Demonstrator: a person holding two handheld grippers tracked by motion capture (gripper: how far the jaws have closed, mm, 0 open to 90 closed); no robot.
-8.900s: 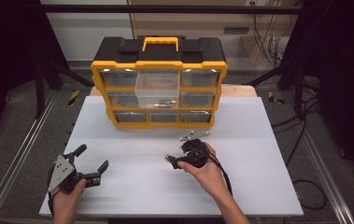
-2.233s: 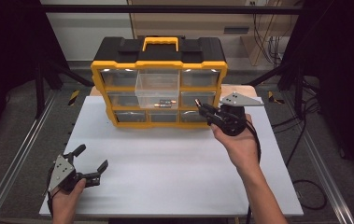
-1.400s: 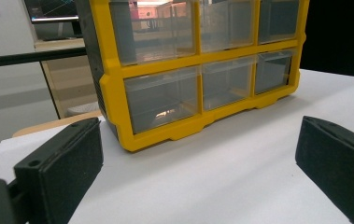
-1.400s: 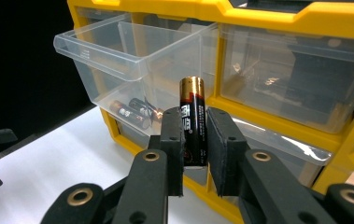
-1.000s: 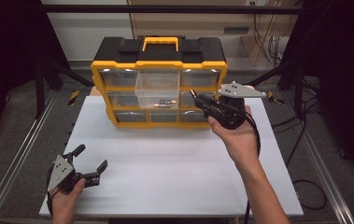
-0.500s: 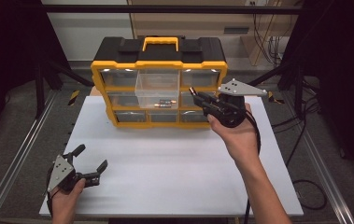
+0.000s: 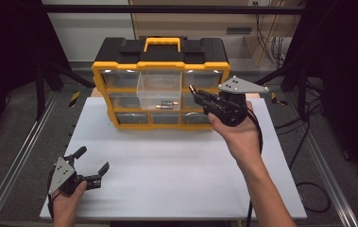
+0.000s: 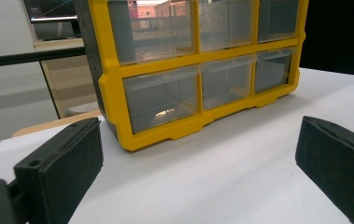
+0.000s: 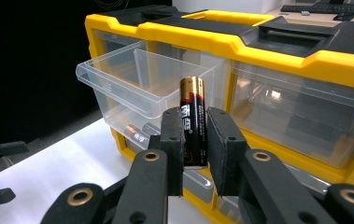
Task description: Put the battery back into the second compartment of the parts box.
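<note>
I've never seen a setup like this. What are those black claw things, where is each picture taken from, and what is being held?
A person holds a two-jaw gripper in each hand. The high view looks down on a white table bearing a yellow drawer organizer with one clear drawer pulled out. Each gripper view comes from a camera riding on that gripper. The left gripper rests open near the table's front edge. The right gripper, raised beside the open drawer, pinches an upright battery; more batteries lie in that drawer.

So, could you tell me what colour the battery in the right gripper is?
Black and gold battery, clearest in the right gripper view.
</note>
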